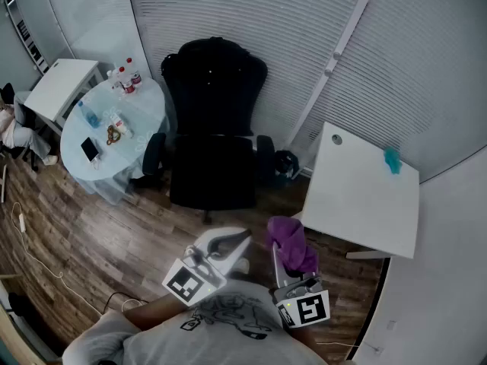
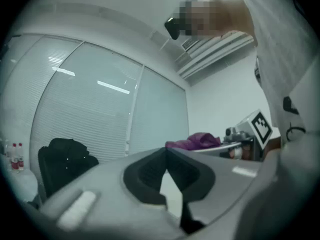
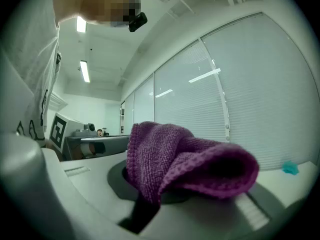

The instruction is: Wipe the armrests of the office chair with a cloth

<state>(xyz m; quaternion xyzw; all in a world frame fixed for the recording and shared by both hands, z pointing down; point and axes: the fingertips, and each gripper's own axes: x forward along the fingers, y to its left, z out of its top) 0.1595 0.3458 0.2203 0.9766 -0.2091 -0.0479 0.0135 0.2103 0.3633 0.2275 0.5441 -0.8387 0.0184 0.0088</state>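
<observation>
Both grippers are held low, close in front of the torso, side by side and pointing toward the office chair, well apart from it. Right gripper: jaws clamped on the purple cloth, which bunches above the tips. Left gripper: angled toward the right one, jaw tips together, nothing between. Armrests untouched.

Crumpled purple cloth pinched in right claw, near black office chair.
</observation>
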